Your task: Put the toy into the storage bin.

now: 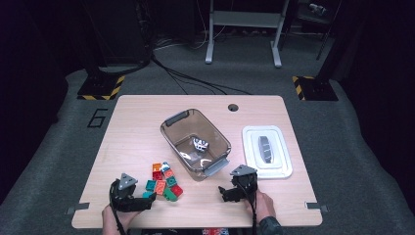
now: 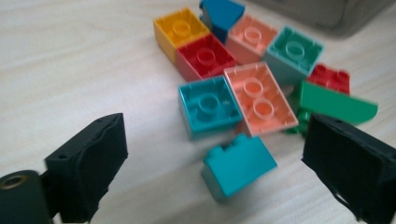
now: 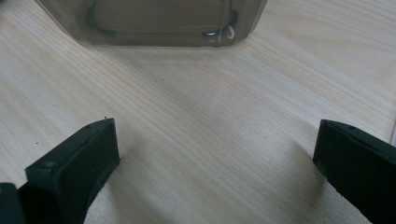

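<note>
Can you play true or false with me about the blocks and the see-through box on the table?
1. The left gripper is open, with a teal block lying between its fingers. True.
2. The clear box is full of colourful blocks. False: one black-and-white block sits in it; the colourful pile lies on the table beside it.
3. The white lid lies on the table, right of the box. True.
4. The right gripper is squeezing a red block. False: its fingers stand open over bare wood.
</note>
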`<control>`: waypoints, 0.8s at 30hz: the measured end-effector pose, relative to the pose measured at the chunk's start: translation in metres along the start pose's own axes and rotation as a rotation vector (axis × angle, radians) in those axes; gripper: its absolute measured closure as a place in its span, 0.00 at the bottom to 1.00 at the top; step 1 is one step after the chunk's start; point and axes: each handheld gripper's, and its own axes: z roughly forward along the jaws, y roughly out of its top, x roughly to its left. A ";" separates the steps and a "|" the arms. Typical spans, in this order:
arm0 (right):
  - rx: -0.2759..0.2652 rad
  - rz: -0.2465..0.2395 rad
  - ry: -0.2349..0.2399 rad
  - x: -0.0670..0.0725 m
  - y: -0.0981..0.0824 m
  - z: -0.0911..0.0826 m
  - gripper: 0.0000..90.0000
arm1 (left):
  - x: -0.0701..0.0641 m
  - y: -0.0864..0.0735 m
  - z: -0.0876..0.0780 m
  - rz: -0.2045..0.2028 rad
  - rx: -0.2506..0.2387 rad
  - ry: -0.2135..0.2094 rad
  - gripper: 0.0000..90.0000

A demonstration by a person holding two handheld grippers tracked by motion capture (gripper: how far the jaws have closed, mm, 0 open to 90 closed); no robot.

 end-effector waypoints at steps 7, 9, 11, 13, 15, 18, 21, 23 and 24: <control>-0.006 0.002 0.001 0.000 0.000 0.001 0.00 | -0.001 -0.010 0.003 -0.007 -0.003 -0.022 0.30; -0.005 0.022 -0.002 0.002 0.000 0.000 0.00 | -0.002 -0.012 0.005 -0.013 -0.017 -0.025 0.37; -0.009 0.012 -0.001 0.001 0.001 0.001 0.00 | -0.001 -0.016 0.006 -0.008 -0.035 -0.037 0.44; -0.009 0.011 -0.001 0.001 0.001 0.001 0.00 | -0.001 -0.020 0.009 -0.013 -0.050 -0.040 0.52; -0.004 0.021 -0.002 0.002 0.000 0.000 0.00 | 0.000 -0.023 0.010 -0.017 -0.067 -0.027 0.59; -0.007 0.011 0.000 0.001 0.001 0.001 0.00 | 0.004 -0.022 0.008 -0.024 -0.068 -0.031 0.60; -0.006 0.010 0.001 0.001 0.001 0.001 0.00 | 0.007 -0.023 0.006 -0.020 -0.065 -0.023 0.61; -0.005 0.011 0.001 0.001 0.001 0.001 0.00 | 0.009 -0.023 0.004 -0.017 -0.072 -0.020 0.61; -0.008 0.010 0.000 0.001 0.001 0.001 0.00 | 0.011 -0.022 0.003 -0.018 -0.066 -0.024 0.61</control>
